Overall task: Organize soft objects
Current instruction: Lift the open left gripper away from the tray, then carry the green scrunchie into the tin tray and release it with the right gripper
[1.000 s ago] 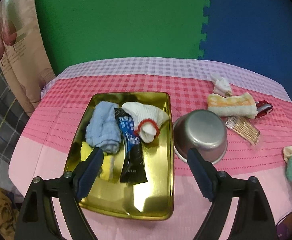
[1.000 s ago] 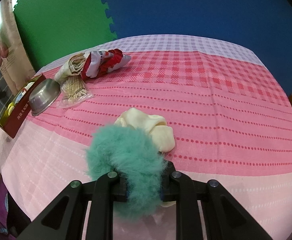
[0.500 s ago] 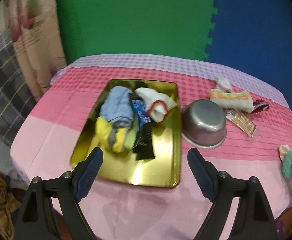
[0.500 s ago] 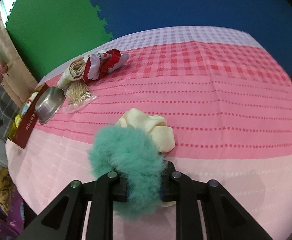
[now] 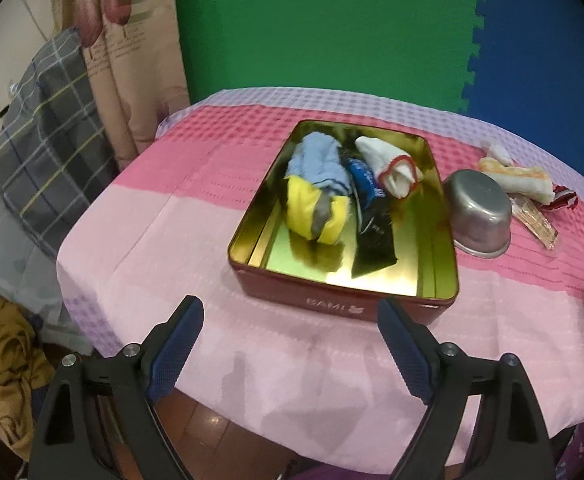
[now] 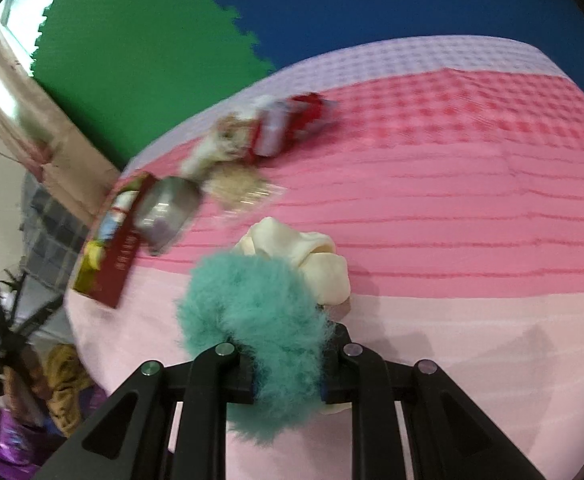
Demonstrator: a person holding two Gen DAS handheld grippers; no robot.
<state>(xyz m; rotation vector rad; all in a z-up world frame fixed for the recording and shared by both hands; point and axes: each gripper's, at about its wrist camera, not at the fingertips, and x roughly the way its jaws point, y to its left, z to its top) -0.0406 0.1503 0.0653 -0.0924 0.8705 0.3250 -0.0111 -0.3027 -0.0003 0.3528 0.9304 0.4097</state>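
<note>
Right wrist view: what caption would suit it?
Right gripper clamps a teal fluffy toy above a pink tablecloth.

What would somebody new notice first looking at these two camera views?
Probably the fluffy teal scrunchie clamped in the right gripper, just above the pink tablecloth, with a cream cloth right behind it. Next, the gold-lined tin mid-table, holding rolled blue, yellow and white cloths. The left gripper hangs open and empty before it.

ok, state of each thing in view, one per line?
left gripper: open, empty, short of the tin
right gripper: shut on teal fluffy scrunchie
tin: lidless, holding cloths
steel bowl: tipped on its side beside tin
cream scrunchie: lying on tablecloth
</note>
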